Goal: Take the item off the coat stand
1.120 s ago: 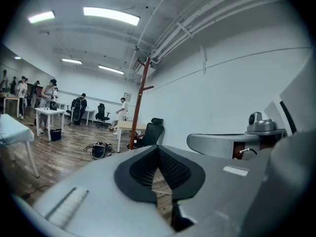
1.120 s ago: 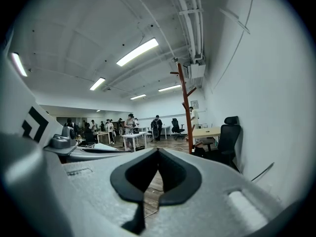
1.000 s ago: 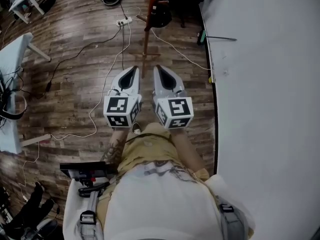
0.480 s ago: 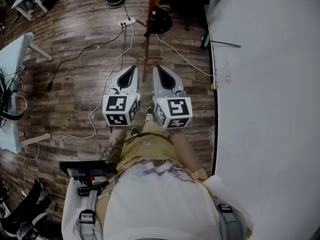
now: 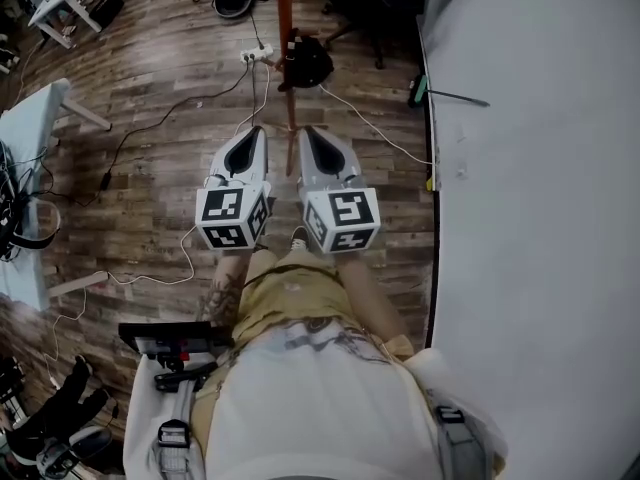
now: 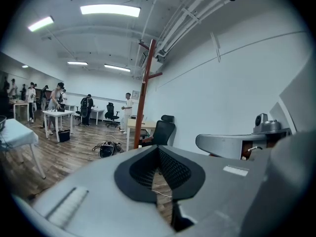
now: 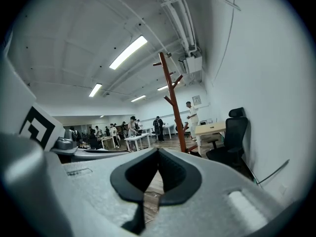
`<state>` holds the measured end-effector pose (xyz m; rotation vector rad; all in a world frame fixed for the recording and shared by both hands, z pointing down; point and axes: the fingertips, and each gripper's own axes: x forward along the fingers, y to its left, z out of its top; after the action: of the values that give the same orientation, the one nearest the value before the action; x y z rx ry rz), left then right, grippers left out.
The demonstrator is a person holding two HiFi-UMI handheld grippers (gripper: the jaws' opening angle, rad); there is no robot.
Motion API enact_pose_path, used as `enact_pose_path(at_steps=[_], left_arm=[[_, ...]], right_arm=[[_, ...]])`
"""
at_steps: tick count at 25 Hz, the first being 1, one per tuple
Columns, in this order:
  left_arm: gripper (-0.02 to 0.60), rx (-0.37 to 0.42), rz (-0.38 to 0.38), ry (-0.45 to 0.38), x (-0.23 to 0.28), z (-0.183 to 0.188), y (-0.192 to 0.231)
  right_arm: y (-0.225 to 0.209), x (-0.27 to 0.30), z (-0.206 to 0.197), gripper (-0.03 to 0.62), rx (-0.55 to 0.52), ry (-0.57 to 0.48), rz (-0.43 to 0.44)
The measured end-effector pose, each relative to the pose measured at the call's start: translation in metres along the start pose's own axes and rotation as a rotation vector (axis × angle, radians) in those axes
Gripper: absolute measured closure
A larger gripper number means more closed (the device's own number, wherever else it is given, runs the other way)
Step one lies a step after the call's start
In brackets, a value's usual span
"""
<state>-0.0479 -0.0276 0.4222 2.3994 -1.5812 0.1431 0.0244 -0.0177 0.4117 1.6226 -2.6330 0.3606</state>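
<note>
Head view shows dark item (image 5: pixel 307 60) on coat stand (image 5: pixel 287 103) beyond closed jaws.

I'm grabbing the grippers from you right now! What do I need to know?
Left gripper: shut, empty.
Right gripper: shut, empty.
Both are held out side by side, pointing toward the coat stand, not touching it.
A black item sits against its pole, seemingly on a low peg; I can't tell what it is.
Done: nothing taken yet.
Left: get closer, open a gripper, grip the item, lift it off.

Left tool (image 5: pixel 257 134), right tool (image 5: pixel 306 134), side by side, both apparently shut, empty
</note>
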Motion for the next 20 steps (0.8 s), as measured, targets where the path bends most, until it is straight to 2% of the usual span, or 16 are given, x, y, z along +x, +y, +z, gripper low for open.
enact_pose_path(at_steps=[12, 20], left_arm=[[0.579, -0.003, -0.019, 0.017, 0.049, 0.0, 0.0], [0.58, 0.004, -0.055, -0.025, 0.087, 0.031, 0.019]], right_arm=[[-0.032, 0.03, -0.005, 0.595, 0.014, 0.029, 0.0], [-0.043, 0.073, 0.016, 0.595, -0.027, 0.019, -0.023]])
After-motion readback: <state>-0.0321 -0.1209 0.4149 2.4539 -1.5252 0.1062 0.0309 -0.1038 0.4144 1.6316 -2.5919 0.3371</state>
